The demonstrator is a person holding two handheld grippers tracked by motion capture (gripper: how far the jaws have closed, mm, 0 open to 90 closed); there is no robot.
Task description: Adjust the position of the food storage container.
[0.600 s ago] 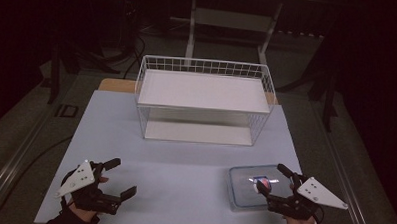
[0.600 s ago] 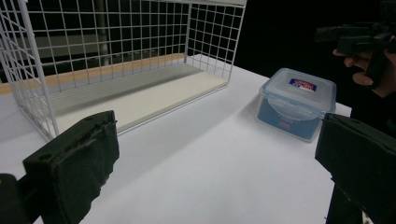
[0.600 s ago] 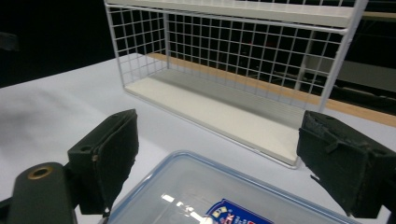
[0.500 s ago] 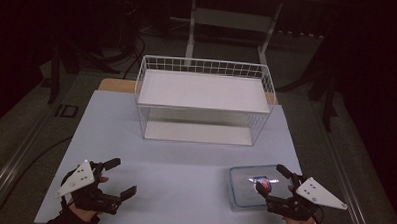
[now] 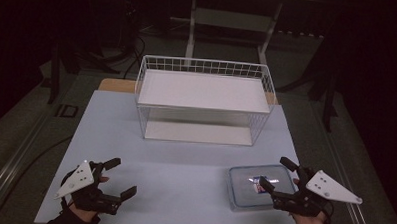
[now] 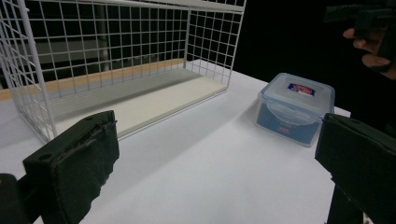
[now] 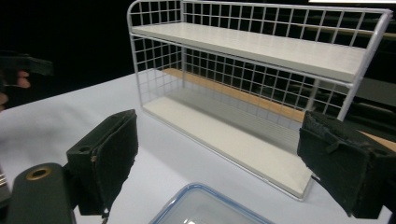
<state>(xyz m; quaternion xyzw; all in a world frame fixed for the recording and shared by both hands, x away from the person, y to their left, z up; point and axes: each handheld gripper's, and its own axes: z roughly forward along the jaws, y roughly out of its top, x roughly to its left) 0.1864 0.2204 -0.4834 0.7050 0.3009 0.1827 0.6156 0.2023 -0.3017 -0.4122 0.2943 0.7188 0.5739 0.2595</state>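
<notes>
A clear plastic container (image 5: 251,190) with a blue-rimmed lid and a small label lies flat on the table's front right. My right gripper (image 5: 273,172) stands open at its right edge, jaws reaching over the lid with nothing between them. In the right gripper view the open gripper (image 7: 224,163) frames the lid's corner (image 7: 205,207) below and the wire shelf (image 7: 261,84) beyond. My left gripper (image 5: 123,177) stands open at the front left over bare table. In the left gripper view that gripper (image 6: 215,172) looks at the container (image 6: 295,107) from afar.
A white wire shelf rack (image 5: 204,99) with two white boards stands across the middle back of the pale table (image 5: 184,166). A wooden strip (image 5: 116,85) shows behind it. The floor beyond is dark, with stands and cables. The other hand (image 6: 369,42) shows at the left gripper view's top right.
The right gripper has drifted slightly to the right and away from the table's front edge beside the container. The left gripper has kept still.
</notes>
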